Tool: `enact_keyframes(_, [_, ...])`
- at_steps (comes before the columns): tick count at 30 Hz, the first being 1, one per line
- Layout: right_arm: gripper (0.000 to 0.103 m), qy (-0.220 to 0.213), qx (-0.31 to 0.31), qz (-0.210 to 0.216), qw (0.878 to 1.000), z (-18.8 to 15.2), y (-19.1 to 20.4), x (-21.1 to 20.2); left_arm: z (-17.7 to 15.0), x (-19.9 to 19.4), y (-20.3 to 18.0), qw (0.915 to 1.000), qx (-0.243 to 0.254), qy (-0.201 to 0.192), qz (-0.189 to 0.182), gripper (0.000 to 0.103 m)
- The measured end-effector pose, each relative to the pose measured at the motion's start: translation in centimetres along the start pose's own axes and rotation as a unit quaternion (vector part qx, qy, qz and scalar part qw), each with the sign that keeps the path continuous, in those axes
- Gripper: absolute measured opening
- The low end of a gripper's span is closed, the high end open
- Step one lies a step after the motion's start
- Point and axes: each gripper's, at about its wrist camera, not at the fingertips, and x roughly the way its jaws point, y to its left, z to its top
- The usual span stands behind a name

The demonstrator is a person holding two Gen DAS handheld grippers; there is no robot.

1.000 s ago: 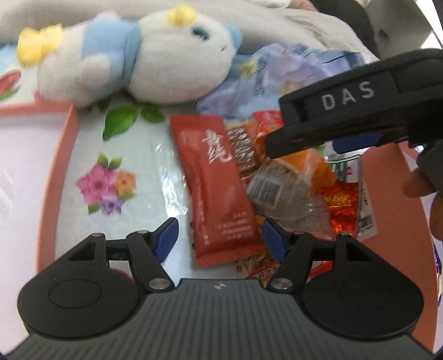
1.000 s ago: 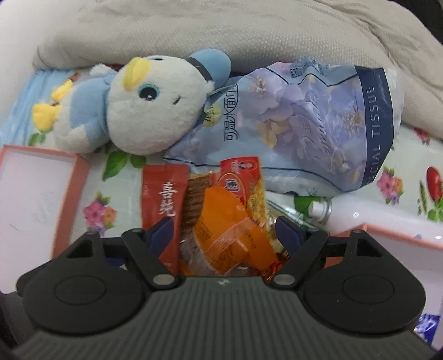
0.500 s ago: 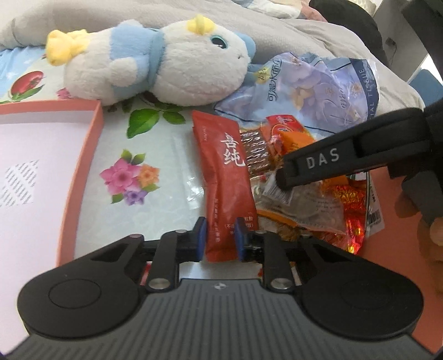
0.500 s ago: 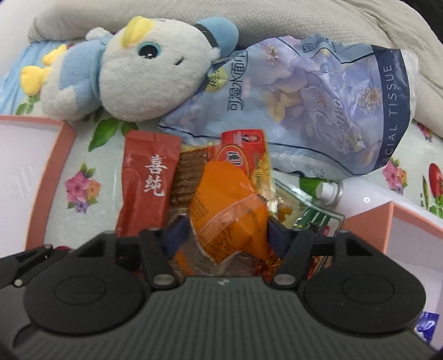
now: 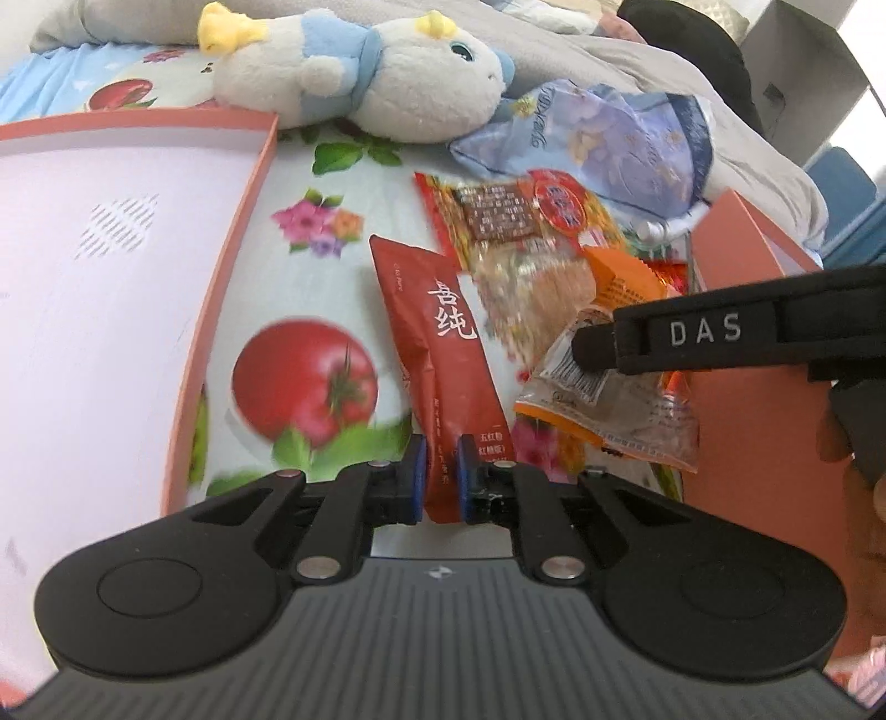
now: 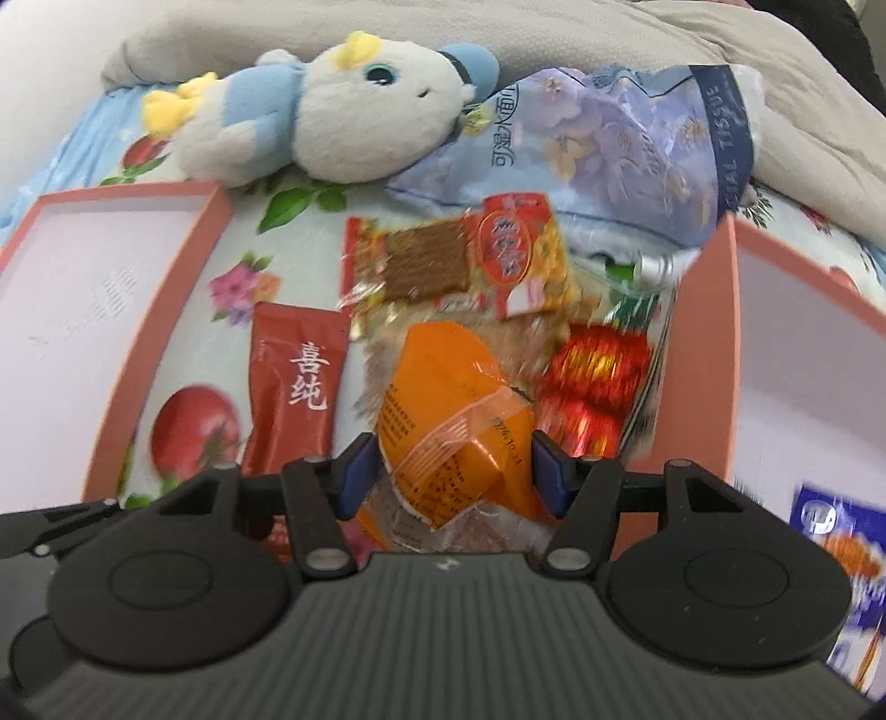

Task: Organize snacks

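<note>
My left gripper [image 5: 440, 479] is shut on the lower end of a dark red sachet [image 5: 443, 343] with white characters, which hangs over the flowered cloth. My right gripper [image 6: 451, 476] is shut on an orange packet [image 6: 443, 410], its blue pads pressing on both sides. In the left wrist view the right gripper's finger [image 5: 598, 349] reaches in from the right with that orange packet [image 5: 614, 415] beneath it. The remaining snacks lie in a pile: a brown-and-red packet [image 6: 443, 266] and red foil sweets [image 6: 598, 376].
A salmon-rimmed box [image 5: 238, 221] with a white floor lies at the left, a second one [image 6: 725, 332] at the right. Behind the pile are a white-and-blue plush toy [image 6: 360, 111], a purple tissue pack [image 6: 609, 144] and a grey blanket [image 6: 554, 33]. A person's hand [image 5: 864, 498] shows at the right edge.
Both grippers went from open to shut, the left on the red sachet, the right on the orange packet. The left has drawn the sachet away from the pile; both views have shifted.
</note>
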Motion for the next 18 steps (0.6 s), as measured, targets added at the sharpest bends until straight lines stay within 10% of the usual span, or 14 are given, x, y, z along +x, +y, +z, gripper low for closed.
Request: enact_keyframes(18, [0.062, -0.032, 0.03, 0.033, 0.998, -11.3, 4.4, -7.2, -9.5, -9.0, 3.2, 0.9995, -0.006, 0.012, -0.029, 0.01])
